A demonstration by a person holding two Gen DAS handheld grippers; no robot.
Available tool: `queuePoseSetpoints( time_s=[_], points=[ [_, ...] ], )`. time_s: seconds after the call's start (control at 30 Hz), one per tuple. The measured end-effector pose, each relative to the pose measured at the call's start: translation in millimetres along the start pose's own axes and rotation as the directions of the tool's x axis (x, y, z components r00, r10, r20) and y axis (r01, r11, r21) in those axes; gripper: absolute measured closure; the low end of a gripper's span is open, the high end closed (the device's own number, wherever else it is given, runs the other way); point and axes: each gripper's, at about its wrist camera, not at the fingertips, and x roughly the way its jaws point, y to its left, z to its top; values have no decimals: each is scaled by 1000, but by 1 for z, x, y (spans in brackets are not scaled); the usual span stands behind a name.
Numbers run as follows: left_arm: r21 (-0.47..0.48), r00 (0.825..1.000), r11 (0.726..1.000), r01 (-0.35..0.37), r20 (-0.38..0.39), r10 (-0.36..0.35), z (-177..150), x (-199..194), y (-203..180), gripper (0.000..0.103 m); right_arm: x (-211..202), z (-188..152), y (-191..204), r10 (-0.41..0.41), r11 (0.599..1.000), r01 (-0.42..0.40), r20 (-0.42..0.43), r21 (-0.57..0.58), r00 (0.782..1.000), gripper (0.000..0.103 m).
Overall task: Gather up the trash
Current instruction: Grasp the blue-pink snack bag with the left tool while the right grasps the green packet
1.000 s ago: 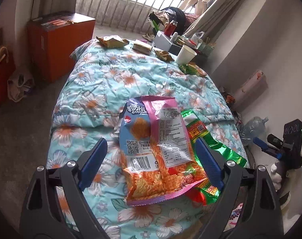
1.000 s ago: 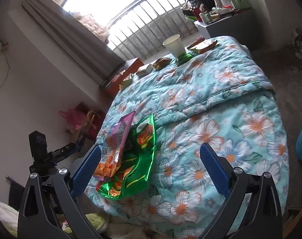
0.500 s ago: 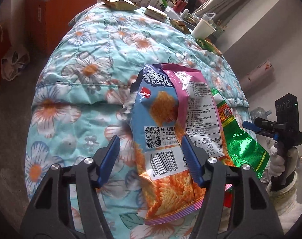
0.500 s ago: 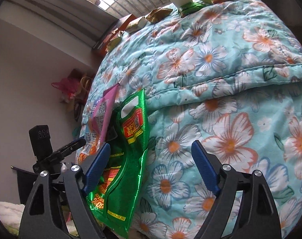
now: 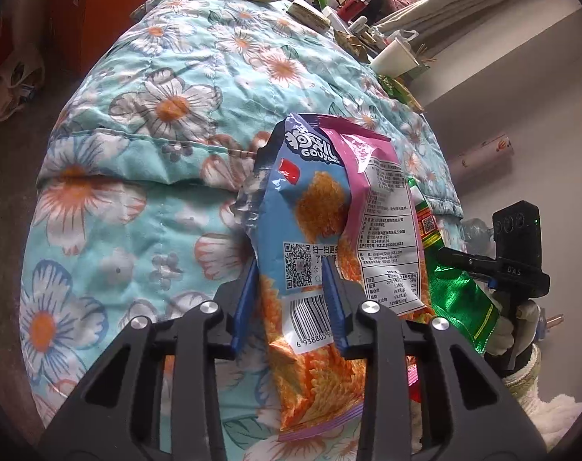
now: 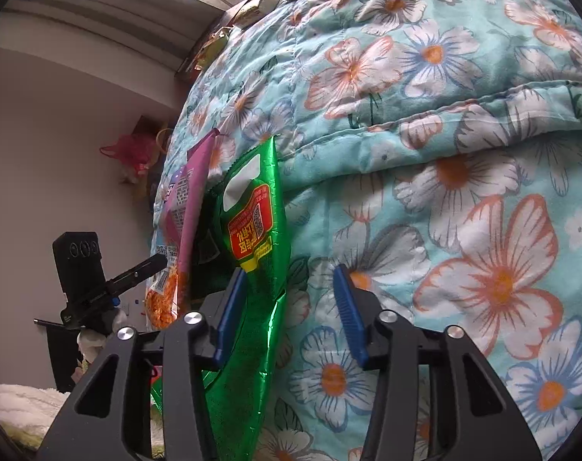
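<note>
Left wrist view: I am closing my left tongs (image 5: 291,299) onto the blue-and-orange snack bag (image 5: 310,261) on the bed (image 5: 137,153), while my right tongs (image 6: 291,307), narrowing too, are straddling the green wrapper's (image 6: 252,230) edge, not yet pinching it.

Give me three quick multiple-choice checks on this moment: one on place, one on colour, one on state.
1. In the left wrist view, where is the green wrapper relative to the snack bag?
A. right of it, partly underneath
B. left of it
C. at the quilt's far end

2. The paper cup at the far end of the quilt is:
A. red
B. white
C. blue

3. Between the left gripper's fingers is:
A. nothing
B. the paper cup
C. the snack bag

Key:
1 A: green foil pokes out from under the bag's right edge.
2 B: its wall is plain white.
3 C: the jaws have just been closing and now pinch the bag at its barcode.
</note>
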Motion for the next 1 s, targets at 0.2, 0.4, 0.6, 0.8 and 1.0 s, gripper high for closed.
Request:
queuePoseSetpoints(
  time_s=[0.2, 0.4, 0.6, 0.8, 1.0],
  points=[
    [7, 999, 999, 42, 1, -42, -8, 1, -10, 84, -18, -22, -6, -15, 1000, 14, 60, 24, 998, 93],
    [101, 999, 994, 49, 11, -51, -14, 6, -43, 92, -72, -47, -26, -115, 990, 95, 211, 103, 971, 93],
    [166, 1000, 986, -4, 11, 2, -13, 13, -60, 92, -124, -85, -64, -222, 955, 131, 345, 267, 912, 93],
    [39, 994, 997, 73, -82, -70, -7, 24, -39, 66, -130, -108, -84, -230, 936, 97, 380, 338, 896, 93],
    [-26, 989, 995, 99, -104, -101, -8, 31, -29, 57, -118, -114, -85, -211, 933, 71, 377, 352, 902, 93]
  ],
)
